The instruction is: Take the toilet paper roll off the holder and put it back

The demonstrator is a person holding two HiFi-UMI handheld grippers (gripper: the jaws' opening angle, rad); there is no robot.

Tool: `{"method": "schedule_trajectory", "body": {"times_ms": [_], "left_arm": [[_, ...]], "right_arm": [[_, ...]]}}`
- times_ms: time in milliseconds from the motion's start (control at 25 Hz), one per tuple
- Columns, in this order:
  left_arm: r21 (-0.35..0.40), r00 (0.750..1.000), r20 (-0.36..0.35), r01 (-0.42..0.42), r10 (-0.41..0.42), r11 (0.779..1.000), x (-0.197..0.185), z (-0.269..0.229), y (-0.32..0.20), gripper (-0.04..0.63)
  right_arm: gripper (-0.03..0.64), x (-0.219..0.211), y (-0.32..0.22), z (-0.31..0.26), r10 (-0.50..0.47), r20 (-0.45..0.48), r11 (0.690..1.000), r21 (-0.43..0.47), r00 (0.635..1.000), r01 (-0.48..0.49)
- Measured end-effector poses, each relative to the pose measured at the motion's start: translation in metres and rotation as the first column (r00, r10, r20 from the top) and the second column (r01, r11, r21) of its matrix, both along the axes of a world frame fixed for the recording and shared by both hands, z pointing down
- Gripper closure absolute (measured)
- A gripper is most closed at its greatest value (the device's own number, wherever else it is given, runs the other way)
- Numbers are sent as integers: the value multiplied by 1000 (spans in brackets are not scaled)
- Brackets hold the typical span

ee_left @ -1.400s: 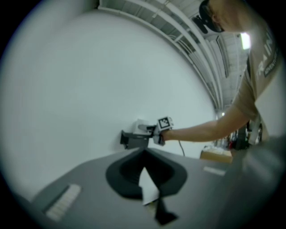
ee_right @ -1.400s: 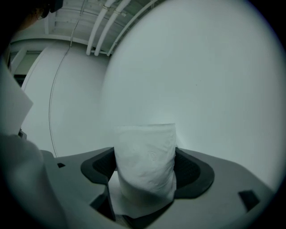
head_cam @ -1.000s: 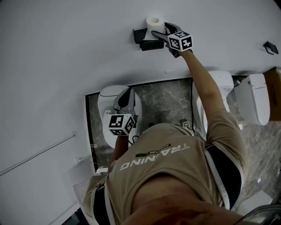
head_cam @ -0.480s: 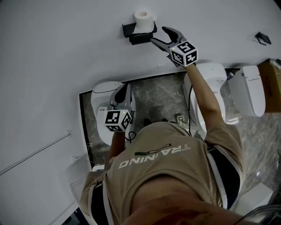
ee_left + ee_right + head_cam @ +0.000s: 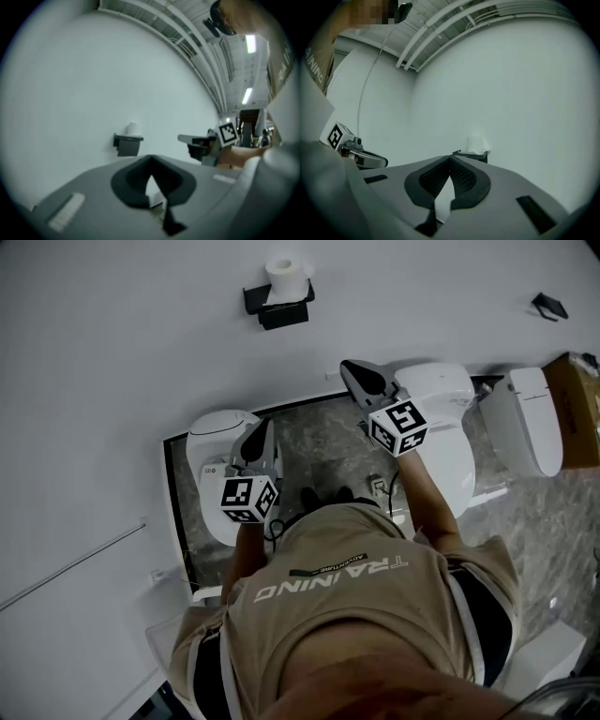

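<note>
Moved: right gripper (image 5: 349,368) is drawing back from the holder (image 5: 275,307) toward the person. It is now standing well apart from the holder, where a second ago it was right at the roll. The left gripper (image 5: 262,430) is shifting only a little.
Right jaws: they have just been closing and are now sitting together with nothing between them.
Left jaws: these are also resting together, holding nothing and hanging over a white toilet (image 5: 208,432) on the near left.
Toilet paper roll (image 5: 286,274): it is standing on top of the black holder on the far wall (image 5: 122,352), and neither gripper is touching it.
Long axis: the roll is standing upright, its core opening facing up toward the head camera.
Direction from jaws: in the head view the roll is lying far and to the left of the right jaws. In the right gripper view it is showing ahead, just right of the jaw line.
Nearer hand: the right gripper is sitting nearer the roll than the left and is already pointing roughly at it.
Judgement: with the roll on the holder and both grippers empty, the put-back is looking done, or a fresh take is about to begin; I cannot tell which. Any new grasp is calling for the right jaws to open first, then go forward to straddle the roll's sides.
</note>
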State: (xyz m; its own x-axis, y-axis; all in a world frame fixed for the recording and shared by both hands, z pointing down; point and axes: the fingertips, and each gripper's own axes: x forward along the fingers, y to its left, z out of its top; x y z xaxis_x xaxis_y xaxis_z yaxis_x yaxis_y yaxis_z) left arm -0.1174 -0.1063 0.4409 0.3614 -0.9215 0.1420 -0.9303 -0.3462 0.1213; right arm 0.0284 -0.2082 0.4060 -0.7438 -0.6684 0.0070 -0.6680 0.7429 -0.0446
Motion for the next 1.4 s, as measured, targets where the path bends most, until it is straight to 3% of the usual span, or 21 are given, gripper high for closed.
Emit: {"method": "schedule_trajectory", "body": {"times_ms": [320, 600, 920, 1120, 1400], "left_arm": [[-17, 999, 21, -27, 28, 999, 22, 2, 21, 595], [-21, 996, 27, -88, 88, 996, 31, 9, 49, 595], [-16, 993, 66, -101, 101, 995, -8, 25, 106, 595], [-46, 992, 37, -119, 121, 992, -19, 48, 130, 595], [25, 991, 51, -126, 124, 992, -9, 17, 156, 595]], "right_arm": [[603, 25, 43, 34, -4, -44, 1000, -30, 999, 2], [603, 22, 91, 33, 0, 18, 999, -40, 1000, 0], [603, -6, 157, 34, 31, 70, 996, -84, 997, -25], [604, -10, 198, 39, 38, 98, 990, -136, 994, -24], [603, -9, 234, 19, 26, 75, 998, -60, 997, -22]]}}
